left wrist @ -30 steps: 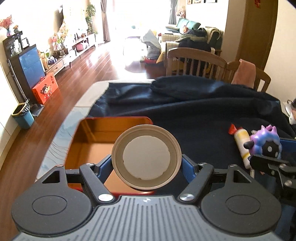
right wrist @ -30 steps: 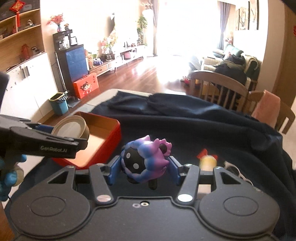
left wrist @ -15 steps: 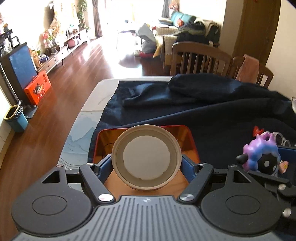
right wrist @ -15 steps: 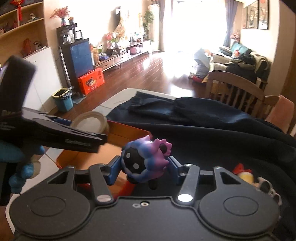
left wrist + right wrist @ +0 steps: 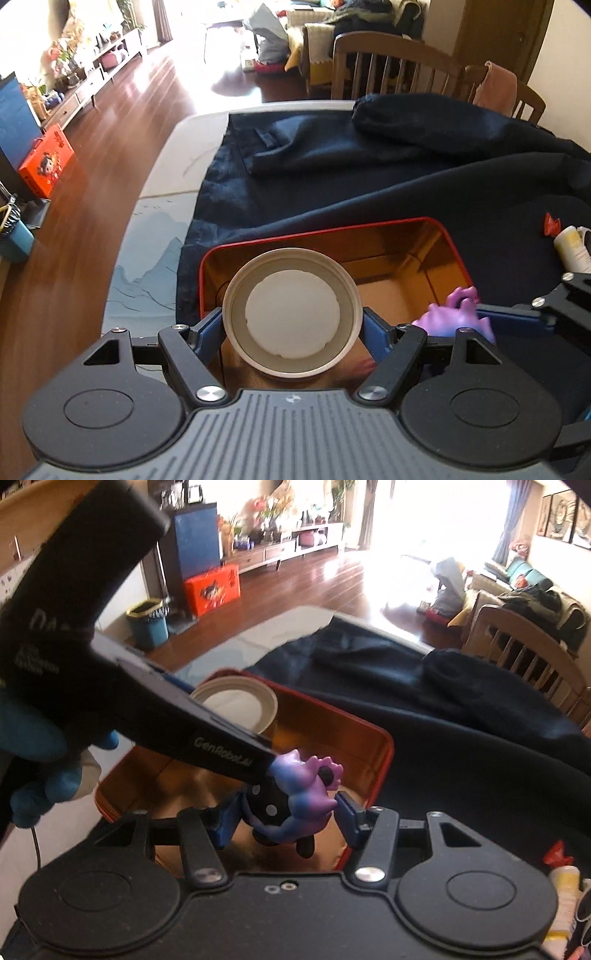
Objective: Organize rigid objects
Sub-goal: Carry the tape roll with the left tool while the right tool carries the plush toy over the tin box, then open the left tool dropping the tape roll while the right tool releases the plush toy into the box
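Toy's (image 5: 291,805) spotted face, right view only

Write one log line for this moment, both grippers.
left gripper: holds round lid | right gripper: holds purple toy | both over red box

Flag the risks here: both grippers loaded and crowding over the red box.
1. The left gripper with the round lid and the right gripper with the purple toy are nearly touching over the red box; a bump could knock either item loose.
2. The toy looks soft and irregular, so it may slip or bounce out on release.
3. The box sits on the rumpled dark cloth, so a nudge could shift it.
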A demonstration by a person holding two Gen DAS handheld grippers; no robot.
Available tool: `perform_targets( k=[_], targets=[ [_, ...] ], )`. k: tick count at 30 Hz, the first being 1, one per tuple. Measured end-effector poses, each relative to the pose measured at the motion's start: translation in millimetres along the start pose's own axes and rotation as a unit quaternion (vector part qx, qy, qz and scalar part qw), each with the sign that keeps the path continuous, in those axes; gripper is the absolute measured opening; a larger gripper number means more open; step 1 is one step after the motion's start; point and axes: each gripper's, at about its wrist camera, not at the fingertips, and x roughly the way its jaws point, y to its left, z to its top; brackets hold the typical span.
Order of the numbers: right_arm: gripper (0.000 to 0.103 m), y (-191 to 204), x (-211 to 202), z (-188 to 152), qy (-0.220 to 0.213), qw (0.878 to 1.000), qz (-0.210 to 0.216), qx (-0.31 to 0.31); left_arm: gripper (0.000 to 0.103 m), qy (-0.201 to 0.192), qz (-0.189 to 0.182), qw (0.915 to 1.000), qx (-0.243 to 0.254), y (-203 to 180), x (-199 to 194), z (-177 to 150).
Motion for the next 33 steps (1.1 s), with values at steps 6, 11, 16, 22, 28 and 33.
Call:
perform_targets(
  k=[6,11,16,22,28,33],
  targets=[
    [0.053,6.6,18.1,-0.4,0.023,1.000,0.009,0.002,0.077,0.001,-0.002,0.9997,0.022,-1.4,12.4,-2.0],
    [0.053,11.5,27.4,-1.5,0.038,0.999,0.007,-0.012,0.077,0.010,-0.007,0.9994,0.032,-5.3,19.8,-1.0],
    [0.053,10.7,30.3,-3.0,0.040,0.999,0.009,-0.003,0.077,0.014,-0.005,0.9991,0.040,-8.7,27.8,-0.8],
    [0.064,7.5,26.7,-2.2,0.032,0.999,0.010,0.005,0.077,0.017,0.000,0.9989,0.044,-11.1,31.9,1.2],
    [0.065,6.1,16.3,-3.6,0.021,1.000,0.011,0.012,0.077,0.017,0.009,0.9989,0.042,-12.9,30.0,-0.7],
    [0.070,3.9,1.4,-6.7,0.010,1.000,0.013,0.026,0.078,0.010,0.003,0.9994,0.032,-9.8,19.8,-2.0]
  ],
)
